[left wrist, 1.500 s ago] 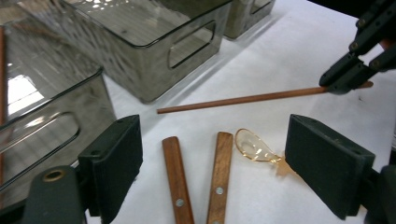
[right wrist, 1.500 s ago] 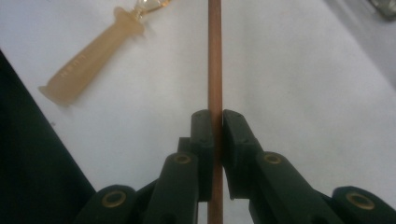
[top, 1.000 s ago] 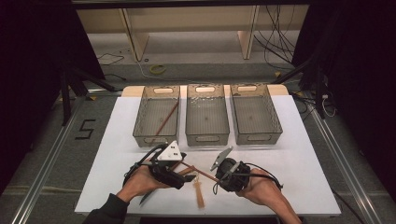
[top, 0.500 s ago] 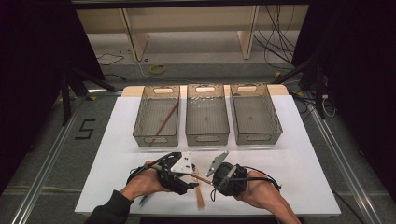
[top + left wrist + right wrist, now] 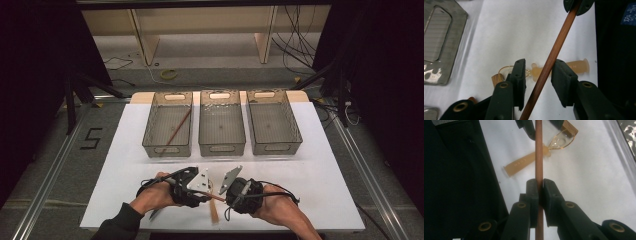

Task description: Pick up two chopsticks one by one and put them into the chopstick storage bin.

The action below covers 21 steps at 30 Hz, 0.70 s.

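Between the closing left claw, unpinched, runs the stick; right claw clamps it.

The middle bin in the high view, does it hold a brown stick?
No. The middle bin looks empty, while a brown stick lies slanted in the left bin.

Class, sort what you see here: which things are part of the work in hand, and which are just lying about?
In the job:
- brown chopstick, clamped in the right gripper
- left gripper, fingers just closing around it, not yet pressing

Lying about:
- amber plastic piece on the table
- three trays; the left one holds another chopstick
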Each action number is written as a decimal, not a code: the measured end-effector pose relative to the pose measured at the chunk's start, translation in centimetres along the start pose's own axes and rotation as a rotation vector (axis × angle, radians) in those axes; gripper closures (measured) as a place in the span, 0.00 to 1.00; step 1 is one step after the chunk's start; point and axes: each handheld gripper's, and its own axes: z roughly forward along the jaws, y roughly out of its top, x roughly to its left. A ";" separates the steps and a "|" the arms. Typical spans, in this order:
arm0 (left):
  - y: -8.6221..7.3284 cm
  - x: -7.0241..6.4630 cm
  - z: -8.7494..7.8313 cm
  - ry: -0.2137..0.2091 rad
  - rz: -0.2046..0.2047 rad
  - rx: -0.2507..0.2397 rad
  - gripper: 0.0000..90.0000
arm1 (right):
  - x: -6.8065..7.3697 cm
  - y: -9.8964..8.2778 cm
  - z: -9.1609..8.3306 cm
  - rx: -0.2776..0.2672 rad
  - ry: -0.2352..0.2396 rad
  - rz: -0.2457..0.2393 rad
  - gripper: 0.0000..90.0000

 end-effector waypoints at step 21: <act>-0.4 0.3 -0.4 -0.035 0.005 0.013 0.93 | -2.7 -1.2 -1.8 -0.134 0.013 0.075 0.51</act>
